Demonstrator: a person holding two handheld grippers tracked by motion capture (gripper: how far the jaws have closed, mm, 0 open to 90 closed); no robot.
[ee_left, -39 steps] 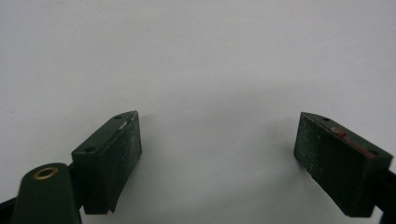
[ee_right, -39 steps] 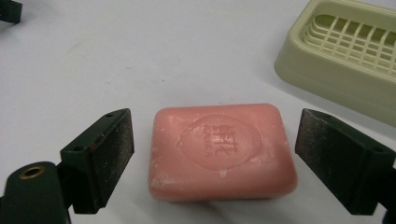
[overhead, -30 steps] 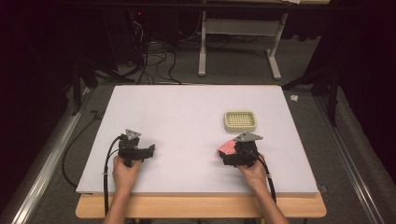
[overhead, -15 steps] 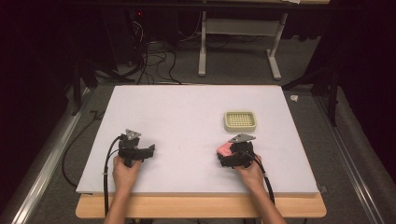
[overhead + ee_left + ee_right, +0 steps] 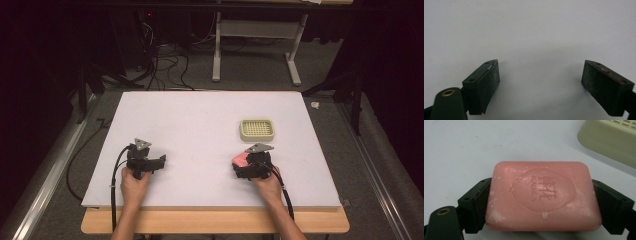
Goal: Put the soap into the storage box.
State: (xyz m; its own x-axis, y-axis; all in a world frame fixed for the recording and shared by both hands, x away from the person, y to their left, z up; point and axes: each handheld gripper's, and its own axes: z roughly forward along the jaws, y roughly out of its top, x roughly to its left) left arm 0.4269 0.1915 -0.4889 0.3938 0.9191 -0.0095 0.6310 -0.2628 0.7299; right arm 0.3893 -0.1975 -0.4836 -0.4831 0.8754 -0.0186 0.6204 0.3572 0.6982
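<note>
soap sits between the jaws of your right gripper [image 5: 248, 167]: a pink rectangular bar of soap [image 5: 542, 196] with an embossed oval stamp on its top face, each black jaw pressed against one of its short ends in the right gripper view, so the claw is clamped on it. from the high view the bar [image 5: 240, 159] shows just at the gripper's front, low over the white table surface [image 5: 200, 125], near the front right part of it. a cream plastic soap dish with a grid top [image 5: 256, 129] stands on the table just beyond the bar, apart from it; its corner also shows at the upper right of the right gripper view [image 5: 609, 137]. your left gripper [image 5: 161, 160] rests at the front left of the table, well apart from the right one, its jaws spread wide with nothing between them but bare white surface.
</note>
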